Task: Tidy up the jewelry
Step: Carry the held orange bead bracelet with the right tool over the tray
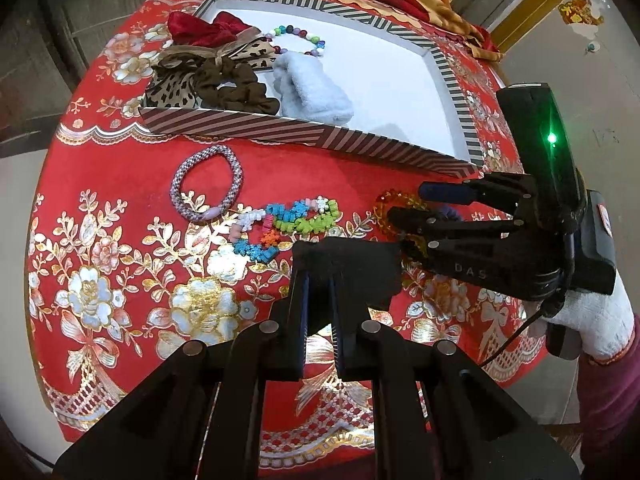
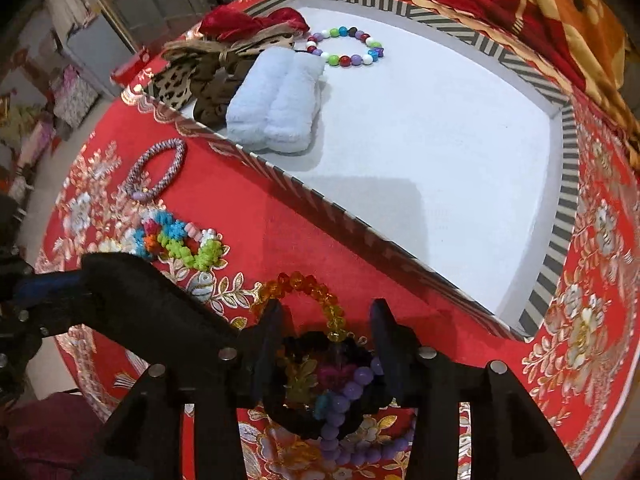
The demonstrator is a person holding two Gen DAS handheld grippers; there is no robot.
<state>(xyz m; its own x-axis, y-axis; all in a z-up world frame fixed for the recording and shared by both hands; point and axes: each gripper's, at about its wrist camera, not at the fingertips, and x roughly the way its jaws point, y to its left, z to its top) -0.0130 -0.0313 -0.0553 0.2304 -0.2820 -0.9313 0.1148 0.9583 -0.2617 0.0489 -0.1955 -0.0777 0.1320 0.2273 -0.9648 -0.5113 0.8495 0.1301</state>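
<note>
A round table under a red floral cloth (image 1: 132,184) fills both views. On it, in the upper middle of each frame, sits a large shallow striped tray (image 1: 256,132) with a white floor. Its left end holds a heap: a red velvet scrunchie (image 1: 200,28), a leopard-print one (image 1: 168,94), a dark brown one (image 1: 236,88), a pale blue fluffy one (image 2: 276,104) and a multicoloured bead bracelet (image 2: 344,46). The rest of the tray is bare.

Still on the cloth below the tray lie a pink woven bangle (image 1: 206,184), a bright flower-bead bracelet (image 1: 288,220) and, at the lower middle of the right wrist view, a small tangle: an amber bead bracelet (image 2: 300,292), a black scrunchie (image 2: 356,354) and a purple bead bracelet (image 2: 348,396).

The right gripper (image 2: 326,348) stands part open, pointing down over that tangle, its fingers either side of the black scrunchie and not yet pressing on anything. The left gripper (image 1: 320,320) is closed, or nearly so, and empty, hovering at the lower middle of its own view.

The risk, as I judge it, lies in the overlap. Closing here could catch two or three pieces together, or snag one bead strand so that it drags the others and drops short of the tray. Round beads may also slip from the pads.
</note>
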